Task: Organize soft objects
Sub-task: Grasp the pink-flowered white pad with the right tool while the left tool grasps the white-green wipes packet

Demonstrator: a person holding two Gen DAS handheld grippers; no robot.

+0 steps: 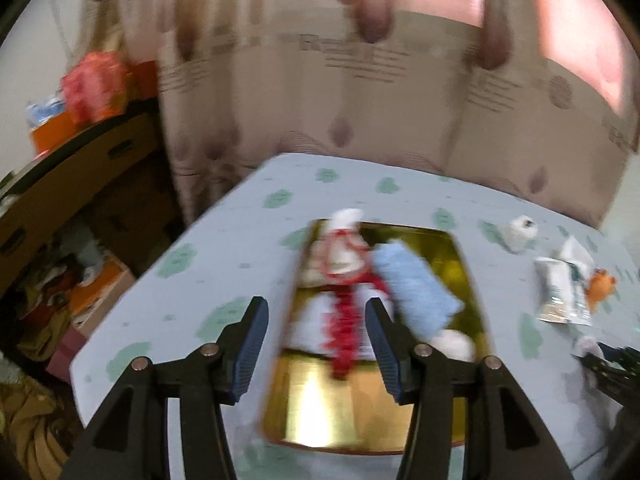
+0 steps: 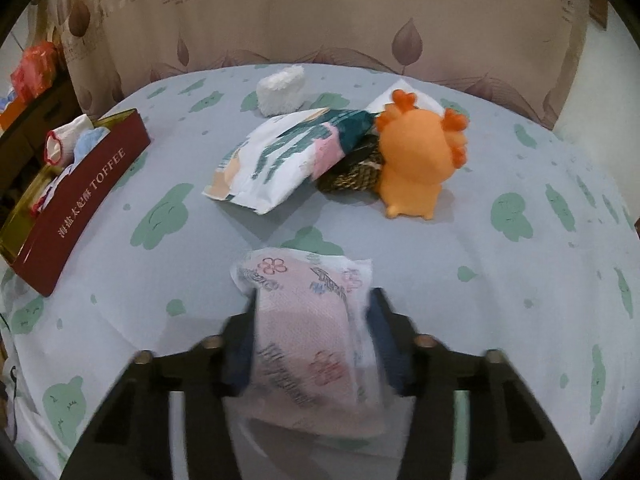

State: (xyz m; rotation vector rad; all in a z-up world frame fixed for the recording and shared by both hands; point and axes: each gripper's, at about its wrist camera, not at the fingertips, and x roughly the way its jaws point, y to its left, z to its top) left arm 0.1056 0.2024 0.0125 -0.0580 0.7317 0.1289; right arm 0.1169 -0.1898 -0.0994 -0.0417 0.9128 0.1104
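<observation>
My left gripper (image 1: 315, 302) hovers open over a gold tin (image 1: 460, 264) with nothing between its fingers. In the tin lie a white cloth doll with red trim (image 1: 344, 252), a light blue fluffy cloth (image 1: 416, 288) and a white ball (image 1: 452, 342). My right gripper (image 2: 312, 296) is shut on a pink flowered tissue pack (image 2: 308, 320) low over the tablecloth. Beyond it lie a white, green and pink soft pack (image 2: 276, 160), an orange squishy toy (image 2: 420, 160), a dark woven item (image 2: 356, 176) and a white fluffy roll (image 2: 280, 88). The tin's red wall (image 2: 88, 200) stands at the left.
A pale blue tablecloth with green patches (image 2: 500, 260) covers the table. A leaf-print curtain (image 2: 360, 20) hangs behind it. Left of the table's edge are cardboard boxes and clutter (image 1: 80, 240), with a red bag (image 1: 94, 84) on top.
</observation>
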